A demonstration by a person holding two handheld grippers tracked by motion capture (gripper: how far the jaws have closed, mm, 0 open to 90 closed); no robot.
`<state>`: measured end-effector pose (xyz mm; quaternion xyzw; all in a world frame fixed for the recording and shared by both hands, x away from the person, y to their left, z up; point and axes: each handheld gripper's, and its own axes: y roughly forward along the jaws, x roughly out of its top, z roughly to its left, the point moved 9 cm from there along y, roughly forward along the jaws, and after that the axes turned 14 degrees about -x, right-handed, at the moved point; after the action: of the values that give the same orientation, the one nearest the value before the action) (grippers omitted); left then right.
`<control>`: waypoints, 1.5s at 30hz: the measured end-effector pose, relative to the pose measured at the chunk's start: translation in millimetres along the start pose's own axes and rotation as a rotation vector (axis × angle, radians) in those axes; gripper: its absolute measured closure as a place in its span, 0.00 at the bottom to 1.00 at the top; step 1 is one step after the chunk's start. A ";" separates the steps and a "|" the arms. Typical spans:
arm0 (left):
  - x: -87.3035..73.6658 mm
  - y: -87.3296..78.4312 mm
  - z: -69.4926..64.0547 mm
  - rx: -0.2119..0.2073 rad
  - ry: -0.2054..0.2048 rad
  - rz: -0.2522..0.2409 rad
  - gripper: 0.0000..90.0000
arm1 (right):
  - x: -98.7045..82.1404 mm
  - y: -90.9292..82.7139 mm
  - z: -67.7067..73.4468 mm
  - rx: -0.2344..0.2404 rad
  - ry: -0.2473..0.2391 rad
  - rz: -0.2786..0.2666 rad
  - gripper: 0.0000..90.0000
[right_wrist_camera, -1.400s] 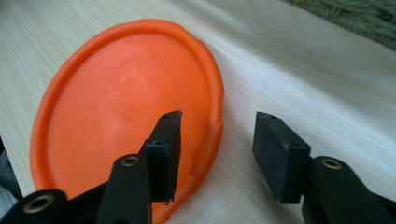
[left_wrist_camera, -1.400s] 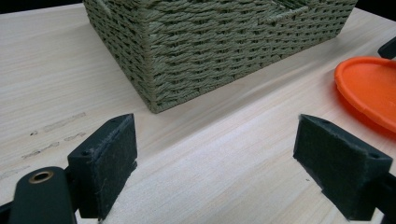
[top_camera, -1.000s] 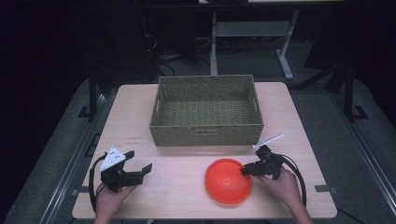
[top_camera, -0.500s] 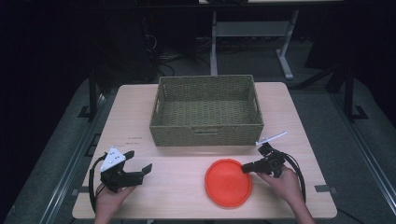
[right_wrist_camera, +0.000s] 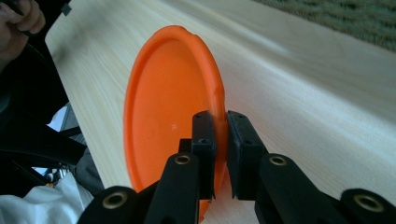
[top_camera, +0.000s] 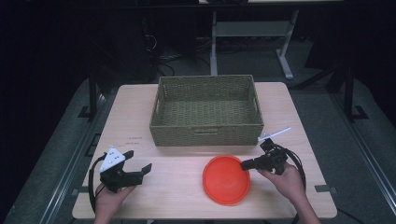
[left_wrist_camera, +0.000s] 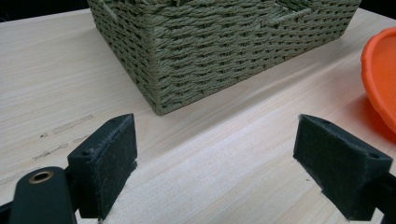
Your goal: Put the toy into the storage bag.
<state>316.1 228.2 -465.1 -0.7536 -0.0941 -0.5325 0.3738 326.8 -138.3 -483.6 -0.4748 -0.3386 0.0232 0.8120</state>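
Observation:
An orange plate (top_camera: 226,179) sits at the front middle of the wooden table (top_camera: 177,196). My right gripper (top_camera: 243,164) is shut on its right rim. In the right gripper view the pads (right_wrist_camera: 205,133) pinch the thin rim of the plate (right_wrist_camera: 168,107), which is tilted up off the wood on that side. My left gripper (top_camera: 138,160) rests at the front left, held by a hand, with its jaws wide open. The left gripper (left_wrist_camera: 219,144) has nothing but bare wood between its pads, and the plate's edge (left_wrist_camera: 380,70) lies off to the right.
A woven green-brown basket (top_camera: 205,135) stands at the back middle of the table, just beyond the plate; its corner (left_wrist_camera: 210,51) is close ahead of the left gripper. Cables trail from both grippers. The table's front edge is near both hands.
The right gripper has closed on the plate's rim and risen slightly, tipping that side of the plate up. The left gripper has stayed where it was.

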 end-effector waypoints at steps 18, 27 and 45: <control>0.3 -0.5 1.1 0.008 -0.003 -0.004 0.14 | 45.1 -45.4 14.1 -0.056 -0.070 -0.086 0.91; 0.3 -0.8 1.3 0.011 -0.001 -0.003 0.14 | 63.3 -59.4 14.7 -0.056 -0.078 -0.108 0.91; 1.6 0.2 0.4 0.013 0.012 -0.006 0.14 | 105.7 -91.6 13.3 -0.075 -0.088 -0.147 0.91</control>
<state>317.1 227.9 -463.9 -0.7476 -0.0973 -0.5376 0.3776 374.5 -140.5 -351.4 -0.4772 -0.4085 -0.0282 0.7776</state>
